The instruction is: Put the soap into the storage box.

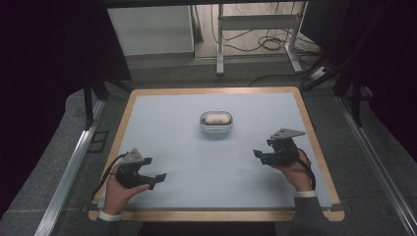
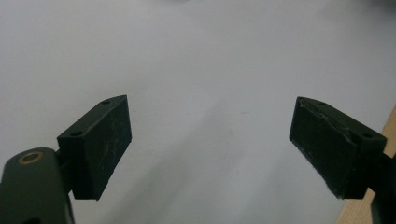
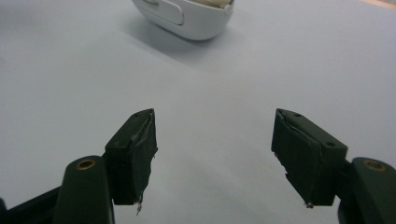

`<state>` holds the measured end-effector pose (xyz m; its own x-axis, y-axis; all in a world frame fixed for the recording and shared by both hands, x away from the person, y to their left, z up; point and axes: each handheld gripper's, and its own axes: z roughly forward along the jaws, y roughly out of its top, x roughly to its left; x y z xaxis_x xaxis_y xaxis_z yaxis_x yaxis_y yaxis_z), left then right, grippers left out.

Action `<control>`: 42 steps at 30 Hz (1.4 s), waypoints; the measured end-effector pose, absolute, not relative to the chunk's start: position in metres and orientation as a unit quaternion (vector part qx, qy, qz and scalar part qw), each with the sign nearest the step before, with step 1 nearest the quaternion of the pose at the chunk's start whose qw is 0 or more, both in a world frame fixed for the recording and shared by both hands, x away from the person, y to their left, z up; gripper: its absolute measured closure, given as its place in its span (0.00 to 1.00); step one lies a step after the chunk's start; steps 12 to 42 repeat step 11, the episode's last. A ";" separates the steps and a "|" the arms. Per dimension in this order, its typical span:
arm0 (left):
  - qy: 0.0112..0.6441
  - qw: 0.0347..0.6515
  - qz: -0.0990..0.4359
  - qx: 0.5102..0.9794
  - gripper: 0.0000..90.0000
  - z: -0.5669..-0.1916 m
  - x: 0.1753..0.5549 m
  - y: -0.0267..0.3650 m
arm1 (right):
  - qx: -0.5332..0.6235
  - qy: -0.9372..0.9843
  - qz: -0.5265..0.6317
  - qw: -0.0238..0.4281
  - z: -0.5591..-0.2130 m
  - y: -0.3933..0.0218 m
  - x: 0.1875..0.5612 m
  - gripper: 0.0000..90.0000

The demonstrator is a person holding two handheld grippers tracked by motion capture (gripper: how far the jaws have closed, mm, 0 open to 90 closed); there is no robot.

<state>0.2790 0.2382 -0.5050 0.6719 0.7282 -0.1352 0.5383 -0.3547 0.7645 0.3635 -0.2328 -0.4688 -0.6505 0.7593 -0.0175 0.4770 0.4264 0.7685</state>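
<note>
On the table (image 1: 162,196), one white case (image 1: 216,123) lies between two spread, empty tools: left tool (image 1: 156,180), right tool (image 1: 258,156).

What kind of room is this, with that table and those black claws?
Probably a lab or workshop set up for recording handling work. A pale mat on a wood-edged table holds one white case, metal rails flank it, and cables trail on the floor behind.

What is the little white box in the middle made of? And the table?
The white box looks like smooth, slightly glossy plastic: rounded moulded shape, soft shine. The table seems to have a wooden rim, tan with a grain-like look, under a matte pale blue mat, maybe rubber or vinyl.
</note>
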 end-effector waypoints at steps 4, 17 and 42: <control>0.388 0.416 0.114 0.815 0.15 -0.505 0.279 0.238 | 0.379 0.818 0.389 0.188 -0.467 -0.235 0.364 0.34; 0.386 0.415 0.115 0.816 0.15 -0.505 0.279 0.238 | 0.381 0.819 0.384 0.193 -0.469 -0.239 0.362 0.31; 0.386 0.415 0.115 0.816 0.15 -0.505 0.279 0.238 | 0.381 0.819 0.384 0.193 -0.469 -0.239 0.362 0.31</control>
